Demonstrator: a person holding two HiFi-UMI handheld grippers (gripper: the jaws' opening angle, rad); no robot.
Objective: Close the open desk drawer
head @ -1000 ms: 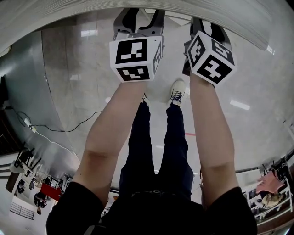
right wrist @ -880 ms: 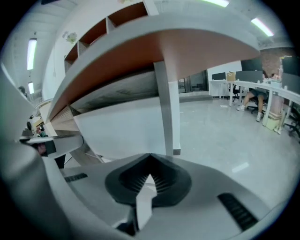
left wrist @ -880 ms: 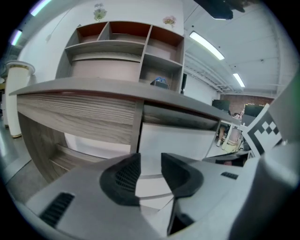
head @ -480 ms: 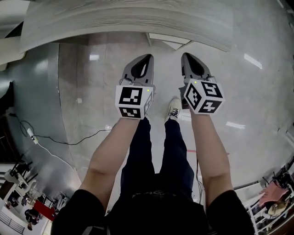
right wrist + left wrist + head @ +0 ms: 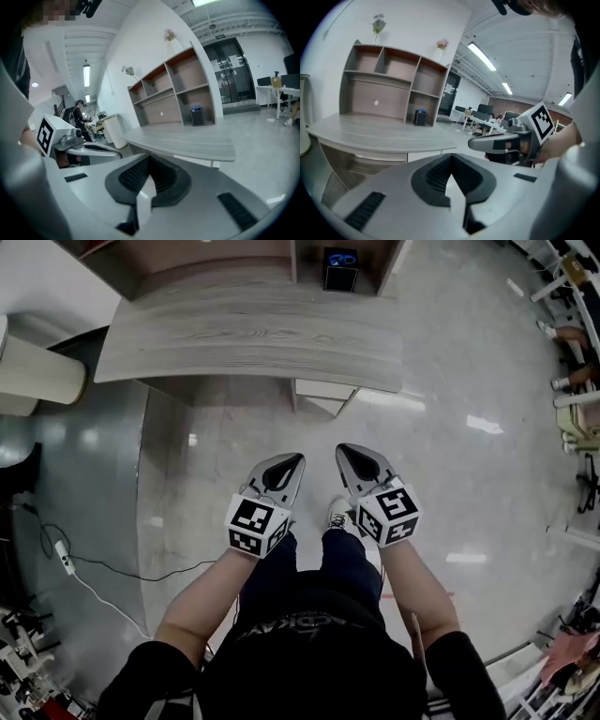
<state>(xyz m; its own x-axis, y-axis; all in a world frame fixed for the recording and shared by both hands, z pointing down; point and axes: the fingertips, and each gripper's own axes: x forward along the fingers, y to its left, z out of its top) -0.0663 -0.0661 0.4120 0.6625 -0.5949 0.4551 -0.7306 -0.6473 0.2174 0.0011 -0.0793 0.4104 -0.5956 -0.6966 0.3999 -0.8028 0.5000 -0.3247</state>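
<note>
Head view shows left gripper (image 5: 294,461) and right gripper (image 5: 345,451) closed on nothing, with the drawer (image 5: 324,390) well ahead of their jaws, seemingly pushed in.

I see a glossy grey floor (image 5: 450,474), a brown shelf unit (image 5: 389,89) far off against the white wall (image 5: 417,23), and ceiling strip lights (image 5: 481,56) to its right.

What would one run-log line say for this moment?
left tongs shut, empty | right tongs shut, empty | desk ahead, untouched
</note>
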